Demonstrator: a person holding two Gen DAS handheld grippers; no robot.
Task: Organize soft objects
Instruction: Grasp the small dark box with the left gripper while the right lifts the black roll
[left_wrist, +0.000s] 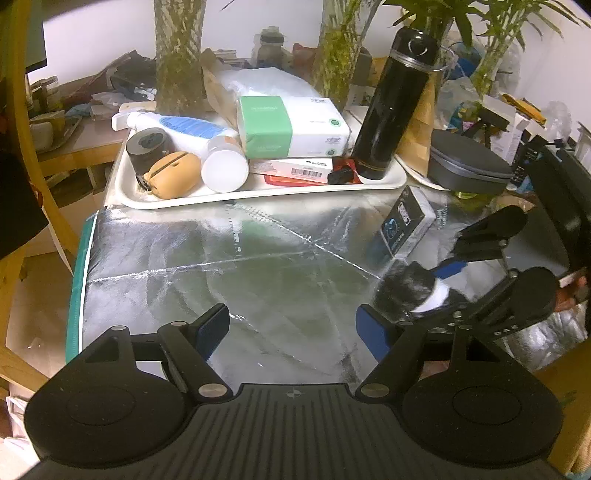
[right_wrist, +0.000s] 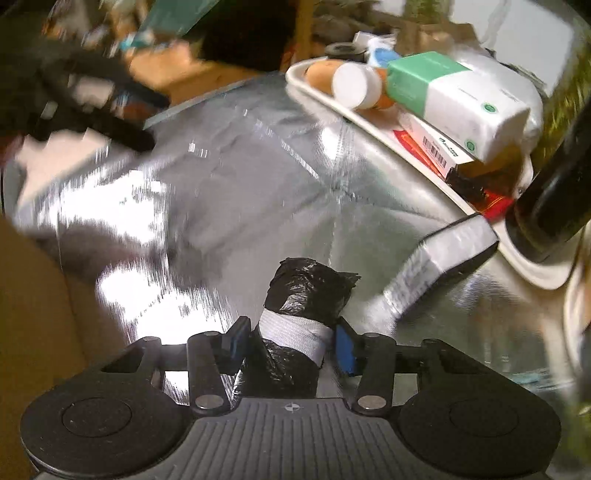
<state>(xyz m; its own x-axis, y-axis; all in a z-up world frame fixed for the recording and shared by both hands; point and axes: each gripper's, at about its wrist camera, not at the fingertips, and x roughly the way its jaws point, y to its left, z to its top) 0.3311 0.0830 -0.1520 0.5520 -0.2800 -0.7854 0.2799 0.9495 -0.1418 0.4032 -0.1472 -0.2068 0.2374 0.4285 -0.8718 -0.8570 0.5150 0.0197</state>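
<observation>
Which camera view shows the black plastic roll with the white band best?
The right wrist view: the black plastic roll lies sharp, between the right gripper pads. The left wrist view shows it blurred, far right.

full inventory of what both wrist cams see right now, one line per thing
roll of bags: 1, black with white band, on foil, between right gripper's pads
foil mat: 1, silver, covers table
dark box: 1, blue-black, tilted on foil beside tray
tray: 1, white, behind foil
tissue pack: 1, green-white, in tray
spray bottle: 1, white-blue, lying in tray
flask: 1, black, upright on tray's right end
grey case: 1, right of tray
left gripper: open, empty, over foil
right gripper: around roll; whether its pads press on it is unclear
</observation>
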